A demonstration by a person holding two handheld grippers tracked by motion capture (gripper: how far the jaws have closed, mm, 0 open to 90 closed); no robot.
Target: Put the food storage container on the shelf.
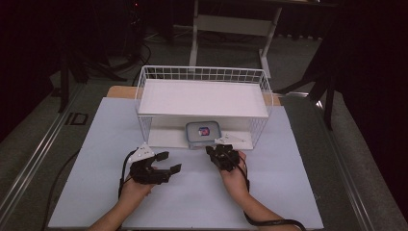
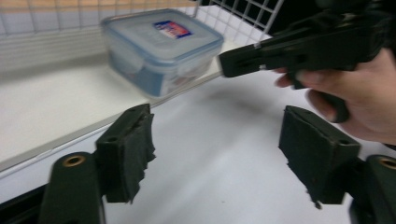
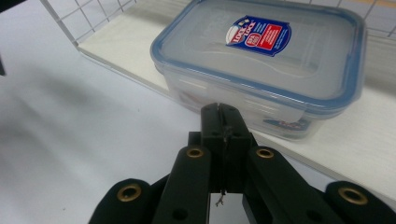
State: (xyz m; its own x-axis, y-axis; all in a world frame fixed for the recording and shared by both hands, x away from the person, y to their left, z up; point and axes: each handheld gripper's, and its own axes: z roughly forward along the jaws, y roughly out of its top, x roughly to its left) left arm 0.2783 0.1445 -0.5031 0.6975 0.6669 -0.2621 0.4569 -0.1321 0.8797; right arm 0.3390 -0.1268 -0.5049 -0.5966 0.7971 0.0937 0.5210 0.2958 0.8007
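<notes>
Lidded container point(image 3: 266, 70) sits on rack's point(image 1: 144, 91) lower shelf, at front edge. Right gripper point(image 3: 223, 116) pinched tight, empty, tip just before container. Left gripper point(image 2: 219, 154) gaping, empty, nearby. Risk: closed tip shoves container deeper into rack.

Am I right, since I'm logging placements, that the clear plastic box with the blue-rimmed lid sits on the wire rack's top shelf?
Not quite: the clear plastic box with the blue-rimmed lid sits on the bottom shelf of the white wire rack, under the top shelf, as the high view shows.

open front: container point(image 1: 204, 133) reachable | shelf board point(image 1: 202, 98) above | wire sides point(image 1: 258, 126) block
</notes>
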